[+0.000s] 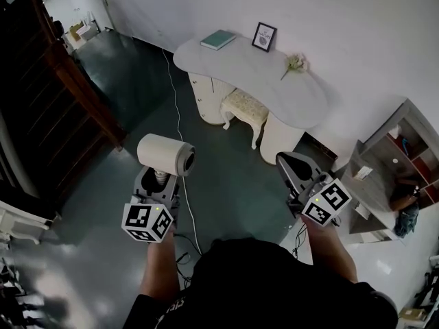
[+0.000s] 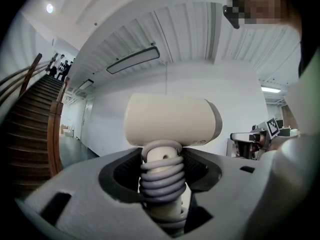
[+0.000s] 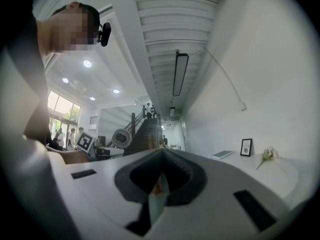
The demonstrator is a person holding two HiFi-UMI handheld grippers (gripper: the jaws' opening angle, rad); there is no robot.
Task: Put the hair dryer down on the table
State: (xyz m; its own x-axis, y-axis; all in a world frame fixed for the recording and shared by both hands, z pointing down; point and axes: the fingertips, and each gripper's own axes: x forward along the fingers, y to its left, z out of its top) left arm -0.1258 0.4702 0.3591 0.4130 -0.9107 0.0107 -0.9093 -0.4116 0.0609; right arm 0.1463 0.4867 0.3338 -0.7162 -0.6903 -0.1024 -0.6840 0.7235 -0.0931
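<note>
A cream hair dryer (image 1: 164, 153) stands upright in my left gripper (image 1: 159, 180), well above the dark floor. In the left gripper view the jaws are shut on its handle, where a grey cord (image 2: 161, 176) is coiled, and the barrel of the hair dryer (image 2: 172, 120) lies crosswise above them. My right gripper (image 1: 291, 163) is raised at the right, shut with nothing in it; in the right gripper view its jaws (image 3: 161, 156) meet. The white curved table (image 1: 260, 81) stands ahead, beyond both grippers. The hair dryer (image 3: 120, 137) also shows small in the right gripper view.
On the table lie a teal book (image 1: 218, 40), a picture frame (image 1: 264, 36) and a flower (image 1: 295, 64). A padded stool (image 1: 243, 108) stands under its front edge. A white cable (image 1: 175, 94) runs across the floor. Wooden stairs (image 1: 62, 81) rise at left; a shelf unit (image 1: 391, 163) is at right.
</note>
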